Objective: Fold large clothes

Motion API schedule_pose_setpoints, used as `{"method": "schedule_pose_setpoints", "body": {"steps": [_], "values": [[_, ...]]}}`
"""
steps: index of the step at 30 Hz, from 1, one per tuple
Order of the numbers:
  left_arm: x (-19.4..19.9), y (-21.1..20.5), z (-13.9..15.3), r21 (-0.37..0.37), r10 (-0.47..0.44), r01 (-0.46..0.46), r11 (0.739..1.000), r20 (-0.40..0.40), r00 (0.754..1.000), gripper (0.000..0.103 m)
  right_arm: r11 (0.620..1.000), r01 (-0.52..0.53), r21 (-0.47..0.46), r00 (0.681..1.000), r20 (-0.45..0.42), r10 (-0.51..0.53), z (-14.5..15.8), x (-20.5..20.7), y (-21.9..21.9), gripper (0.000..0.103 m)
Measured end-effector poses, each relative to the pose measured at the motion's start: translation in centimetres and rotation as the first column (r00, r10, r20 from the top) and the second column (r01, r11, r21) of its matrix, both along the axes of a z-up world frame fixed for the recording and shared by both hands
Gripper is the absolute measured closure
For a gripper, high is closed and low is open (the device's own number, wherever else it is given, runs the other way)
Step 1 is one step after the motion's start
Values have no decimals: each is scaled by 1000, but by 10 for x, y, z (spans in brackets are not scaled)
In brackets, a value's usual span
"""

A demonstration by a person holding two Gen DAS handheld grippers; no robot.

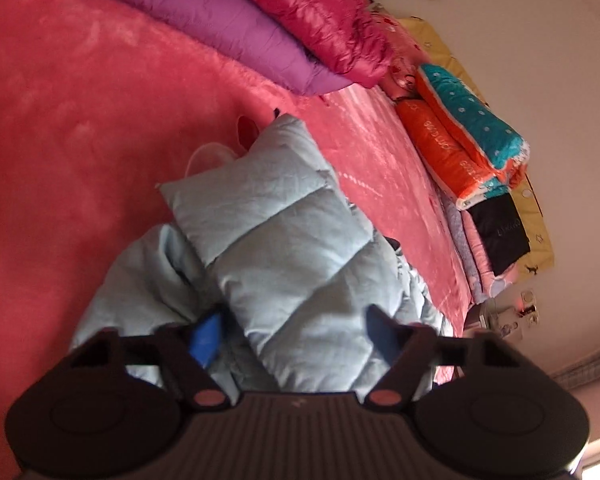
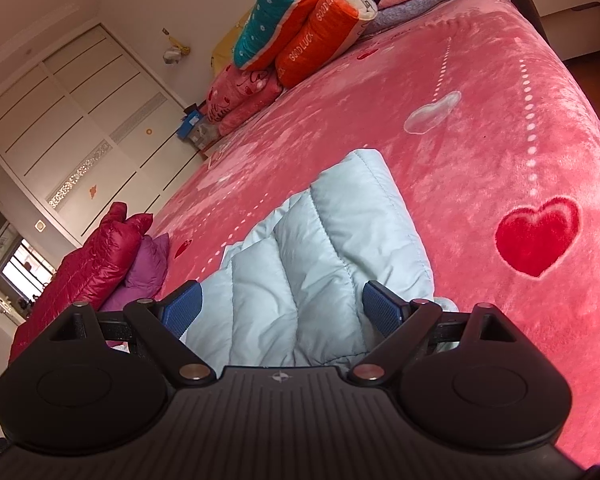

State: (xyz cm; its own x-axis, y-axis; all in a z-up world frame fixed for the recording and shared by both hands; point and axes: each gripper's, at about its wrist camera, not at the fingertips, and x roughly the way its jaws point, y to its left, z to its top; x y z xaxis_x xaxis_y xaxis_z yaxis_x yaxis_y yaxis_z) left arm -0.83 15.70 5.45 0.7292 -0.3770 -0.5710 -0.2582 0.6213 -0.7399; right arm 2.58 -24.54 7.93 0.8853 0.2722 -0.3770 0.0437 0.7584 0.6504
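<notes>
The pale blue padded jacket (image 1: 272, 248) lies on the bed, on a pink fleece blanket (image 1: 80, 128) with red hearts. In the left wrist view it fills the lower centre, one quilted panel folded over the rest and running from 6 o'clock toward 12 o'clock.

The left gripper (image 1: 292, 336) sits low over the jacket. Its jaws stand partly apart, with a thick fold of the jacket bulging up between them. The picture is blurred there; whether the pads press the cloth cannot be told. One blue pad (image 1: 208, 340) shows at the left, close against the padding.

In the right wrist view the right gripper (image 2: 282, 312) has its jaws wide apart, both blue pads (image 2: 182, 308) clear to see. The jacket lies between and below them; the pads do not squeeze it.

At 12 o'clock to 1 o'clock in the left wrist view, a purple jacket (image 1: 220, 24) and a shiny crimson jacket (image 1: 320, 16) lie together at the far edge of the bed. At 3 o'clock a stack of folded bedding (image 1: 468, 140), orange and teal with white dots, rests along the bed's edge beside the wall (image 1: 540, 60). In the right wrist view a white wardrobe (image 2: 68, 120) stands at 10 o'clock.
</notes>
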Motion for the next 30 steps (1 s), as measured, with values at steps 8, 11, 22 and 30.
{"method": "schedule_pose_setpoints", "body": {"steps": [8, 11, 22, 30], "values": [[15, -8, 27, 44, -7, 3, 999, 85, 996, 87, 1000, -9, 11, 1000, 5, 9, -2, -1, -2, 0], [24, -14, 42, 98, 3, -16, 995, 138, 990, 90, 1000, -10, 14, 1000, 12, 10, -1, -3, -3, 0], [52, -54, 101, 240, -56, -36, 970, 367, 929, 92, 999, 11, 50, 1000, 17, -12, -1, -7, -11, 0], [81, -137, 78, 388, -312, 178, 904, 316, 896, 92, 996, 43, 76, 998, 33, -46, 2, -12, -21, 0]]}}
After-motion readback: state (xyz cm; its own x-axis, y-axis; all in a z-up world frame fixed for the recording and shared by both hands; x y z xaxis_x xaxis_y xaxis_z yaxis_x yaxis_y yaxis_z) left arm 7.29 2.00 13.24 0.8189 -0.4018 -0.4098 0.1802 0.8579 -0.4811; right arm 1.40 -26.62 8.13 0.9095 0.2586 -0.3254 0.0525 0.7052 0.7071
